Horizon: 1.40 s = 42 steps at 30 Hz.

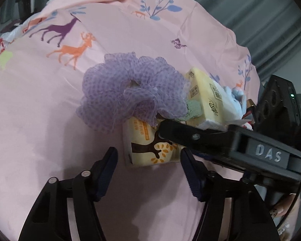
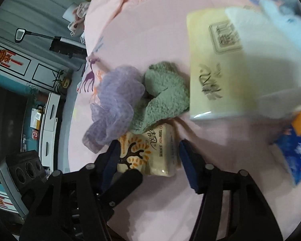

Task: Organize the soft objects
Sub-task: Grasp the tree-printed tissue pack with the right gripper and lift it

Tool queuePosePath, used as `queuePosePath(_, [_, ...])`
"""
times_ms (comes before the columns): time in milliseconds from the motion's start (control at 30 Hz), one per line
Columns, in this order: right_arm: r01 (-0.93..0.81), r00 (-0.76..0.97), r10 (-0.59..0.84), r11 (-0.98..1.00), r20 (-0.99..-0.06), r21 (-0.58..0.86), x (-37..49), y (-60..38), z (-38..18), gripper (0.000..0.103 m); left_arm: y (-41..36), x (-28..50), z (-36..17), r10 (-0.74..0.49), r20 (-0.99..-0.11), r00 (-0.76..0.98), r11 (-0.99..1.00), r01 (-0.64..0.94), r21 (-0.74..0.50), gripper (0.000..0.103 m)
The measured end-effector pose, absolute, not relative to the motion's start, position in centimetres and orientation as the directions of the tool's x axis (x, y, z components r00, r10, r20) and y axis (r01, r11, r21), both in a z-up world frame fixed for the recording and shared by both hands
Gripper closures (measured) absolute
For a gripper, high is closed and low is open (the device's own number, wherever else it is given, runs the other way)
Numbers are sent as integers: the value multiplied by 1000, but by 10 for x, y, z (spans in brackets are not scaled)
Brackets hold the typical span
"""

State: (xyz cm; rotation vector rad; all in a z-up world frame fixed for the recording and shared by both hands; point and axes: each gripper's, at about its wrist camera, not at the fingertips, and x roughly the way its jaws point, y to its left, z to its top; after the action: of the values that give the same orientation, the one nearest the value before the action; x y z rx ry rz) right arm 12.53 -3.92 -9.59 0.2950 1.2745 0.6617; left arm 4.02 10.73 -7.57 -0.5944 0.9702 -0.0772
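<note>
While the small yellow tissue pack (image 2: 150, 152) lies on the pink printed bedsheet (image 1: 40, 100), partly under a purple mesh bath pouf (image 1: 130, 92) and green fuzzy cloth (image 2: 164, 92), both the left gripper (image 1: 148, 160) and right gripper (image 2: 148, 150) straddle it half-open, pads not visibly pressing.

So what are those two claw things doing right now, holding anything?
Left gripper: open, small tissue pack between its jaws, untouched.
Right gripper: open around that pack, not clamped.
</note>
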Motion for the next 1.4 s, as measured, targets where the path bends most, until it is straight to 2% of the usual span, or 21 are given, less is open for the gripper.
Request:
queuePosePath(33, [-293, 135, 607, 780, -783, 554, 125, -39, -99, 45, 106, 41, -76, -320, -753, 574, 841, -193, -505, 52])
queuePosePath(100, [-309, 148, 602, 782, -784, 542, 122, -39, -99, 47, 105, 42, -76, -307, -763, 569, 849, -199, -490, 53])
queuePosePath(167, [-325, 161, 576, 798, -801, 508, 119, -40, -97, 56, 104, 41, -75, -304, -767, 565, 851, -201, -485, 54])
queuePosePath(267, [-336, 168, 571, 800, -804, 497, 115, -43, -95, 57, 98, 35, -69, -288, -775, 562, 863, -198, -465, 54])
queuePosePath(933, [-310, 361, 570, 820, -738, 481, 49, -99, -39, 57, 28, -20, -8, -331, -718, 613, 902, -19, -432, 54])
queuePosePath(1400, [-262, 445, 552, 834, -706, 486, 22, -140, -31, 57, -10, -29, 2, -365, -706, 607, 906, 55, -421, 54])
